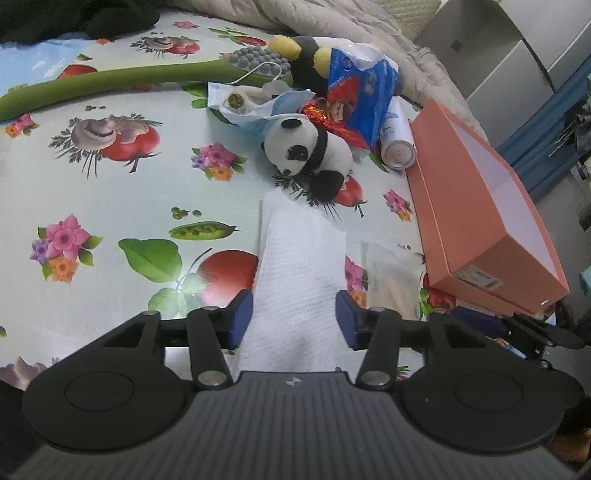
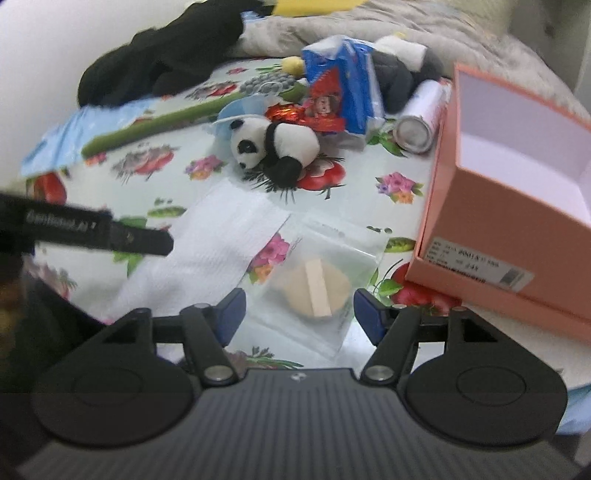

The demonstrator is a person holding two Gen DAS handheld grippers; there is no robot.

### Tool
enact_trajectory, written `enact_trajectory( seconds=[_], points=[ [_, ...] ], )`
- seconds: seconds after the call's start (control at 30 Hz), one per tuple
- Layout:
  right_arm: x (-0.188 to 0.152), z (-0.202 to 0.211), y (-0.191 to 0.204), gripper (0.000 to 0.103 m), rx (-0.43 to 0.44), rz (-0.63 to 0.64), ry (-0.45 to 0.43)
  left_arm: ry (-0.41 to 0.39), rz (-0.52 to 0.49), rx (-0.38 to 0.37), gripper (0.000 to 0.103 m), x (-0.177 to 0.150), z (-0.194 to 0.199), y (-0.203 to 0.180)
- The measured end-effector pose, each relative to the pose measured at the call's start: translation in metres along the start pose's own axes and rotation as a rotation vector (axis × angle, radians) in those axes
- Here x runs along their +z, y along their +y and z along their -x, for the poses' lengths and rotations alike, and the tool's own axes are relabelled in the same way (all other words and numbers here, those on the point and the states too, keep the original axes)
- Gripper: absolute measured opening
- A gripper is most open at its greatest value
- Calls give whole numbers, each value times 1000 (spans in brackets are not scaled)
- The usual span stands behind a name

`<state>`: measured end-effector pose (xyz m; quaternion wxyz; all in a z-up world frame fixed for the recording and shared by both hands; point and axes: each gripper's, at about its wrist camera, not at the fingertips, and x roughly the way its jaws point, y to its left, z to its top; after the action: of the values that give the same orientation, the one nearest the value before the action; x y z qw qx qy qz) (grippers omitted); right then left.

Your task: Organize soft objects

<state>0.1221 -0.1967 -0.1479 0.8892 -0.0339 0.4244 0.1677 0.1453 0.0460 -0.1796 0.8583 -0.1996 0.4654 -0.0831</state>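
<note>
Glossy fruit-print tablecloth (image 1: 110, 206) beside rumpled quilt (image 1: 332, 22); both tools (image 1: 294, 317) (image 2: 299, 314) parted, holding nothing

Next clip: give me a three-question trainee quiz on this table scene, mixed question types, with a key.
1. True or false: the panda plush is inside the orange box.
2. Multiple choice: what lies between the open jaws of the left gripper?
A. a metal can
B. the white towel
C. a blue packet
3. Fill in: the clear bag in front of the right gripper holds a beige ____.

Key:
1. False; it lies on the patterned tablecloth, apart from the box.
2. B
3. Sponge, or puff; the picture is too blurred to say more.
</note>
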Motion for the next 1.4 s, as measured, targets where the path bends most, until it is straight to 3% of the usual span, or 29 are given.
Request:
enact_trajectory(
  seconds=[0.17,0.3,0.67,0.83,0.97,1.13,1.4],
  points=[
    [2,-19,-12,67,-65,-108,16,11,10,-7,58,0,-7,5],
    [3,-34,-17,67,-55,-172,39,22,4,-3,58,-1,-12,5],
    [0,-57,7,66,-109,-73,65,60,-46,5,58,6,-25,7],
    [0,-55,6,49,-138,-73,69,71,-81,-8,58,6,-28,5],
    [0,-52,1,46,-173,-97,59,78,-112,-19,58,5,-32,2],
    [-4,-44,-6,45,-195,-149,46,77,-172,-2,58,0,-37,-5],
    [-5,-40,-8,45,-169,-112,53,67,-302,39,58,-14,-45,-26]
  ],
)
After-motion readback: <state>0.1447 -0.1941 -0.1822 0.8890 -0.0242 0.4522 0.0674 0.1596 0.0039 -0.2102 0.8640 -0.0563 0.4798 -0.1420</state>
